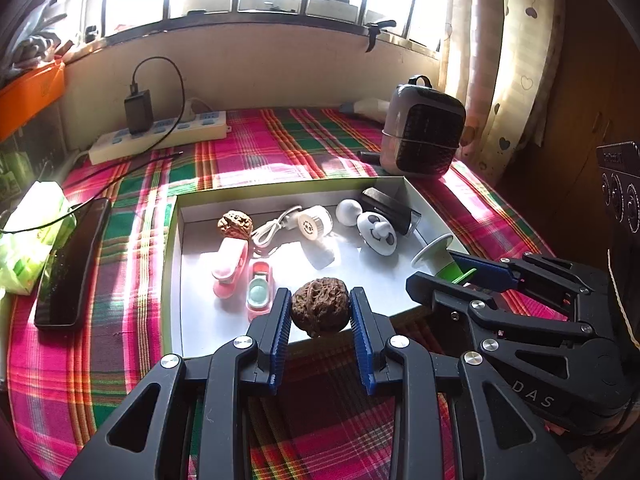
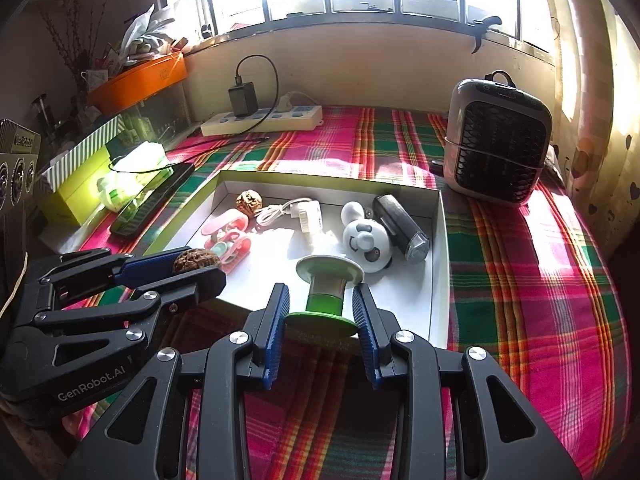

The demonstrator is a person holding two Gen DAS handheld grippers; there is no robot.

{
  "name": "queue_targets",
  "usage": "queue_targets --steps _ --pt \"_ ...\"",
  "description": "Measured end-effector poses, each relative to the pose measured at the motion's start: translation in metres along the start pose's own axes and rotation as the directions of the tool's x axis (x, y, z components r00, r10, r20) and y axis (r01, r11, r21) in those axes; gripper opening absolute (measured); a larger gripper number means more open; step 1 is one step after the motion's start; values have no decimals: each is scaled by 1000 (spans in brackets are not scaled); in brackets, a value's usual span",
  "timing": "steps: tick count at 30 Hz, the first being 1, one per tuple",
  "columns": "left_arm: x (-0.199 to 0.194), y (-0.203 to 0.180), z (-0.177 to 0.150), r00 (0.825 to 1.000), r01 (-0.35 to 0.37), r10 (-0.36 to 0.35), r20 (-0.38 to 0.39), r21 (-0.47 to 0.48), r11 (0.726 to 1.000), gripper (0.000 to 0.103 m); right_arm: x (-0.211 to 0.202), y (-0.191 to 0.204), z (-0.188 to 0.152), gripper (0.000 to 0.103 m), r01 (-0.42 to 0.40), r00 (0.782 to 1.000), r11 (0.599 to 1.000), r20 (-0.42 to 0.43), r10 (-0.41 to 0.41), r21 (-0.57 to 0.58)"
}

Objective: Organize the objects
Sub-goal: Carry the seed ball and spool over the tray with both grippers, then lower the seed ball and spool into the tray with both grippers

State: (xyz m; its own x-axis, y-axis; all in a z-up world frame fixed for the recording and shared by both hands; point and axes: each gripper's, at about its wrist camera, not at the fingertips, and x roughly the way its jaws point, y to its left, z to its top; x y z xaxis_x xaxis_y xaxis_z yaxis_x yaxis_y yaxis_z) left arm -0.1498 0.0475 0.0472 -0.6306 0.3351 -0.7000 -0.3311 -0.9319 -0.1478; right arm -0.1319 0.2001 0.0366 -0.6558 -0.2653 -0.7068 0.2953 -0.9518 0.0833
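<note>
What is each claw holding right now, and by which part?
The left claw grips a dark walnut across its sides. The right claw grips a green-and-white spool by the rim of its near green flange.

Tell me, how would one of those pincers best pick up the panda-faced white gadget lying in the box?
Probably by the narrow white handle behind the round panda head. The head looks too broad and smooth for the fingers. Come from above, fingers either side of the handle, since the black cylinder lies close on its right.
</note>
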Motion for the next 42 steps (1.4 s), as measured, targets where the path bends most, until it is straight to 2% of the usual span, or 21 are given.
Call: queue_targets --steps 22,42 --pt "47 11 34 999 -25 26 -31 20 999 27 39 -12 13 35 -22 997 999 -69 20 -24" --pt "78 11 36 995 -32 36 -91 51 998 27 59 -15 15 35 -43 993 999 -115 39 -28"
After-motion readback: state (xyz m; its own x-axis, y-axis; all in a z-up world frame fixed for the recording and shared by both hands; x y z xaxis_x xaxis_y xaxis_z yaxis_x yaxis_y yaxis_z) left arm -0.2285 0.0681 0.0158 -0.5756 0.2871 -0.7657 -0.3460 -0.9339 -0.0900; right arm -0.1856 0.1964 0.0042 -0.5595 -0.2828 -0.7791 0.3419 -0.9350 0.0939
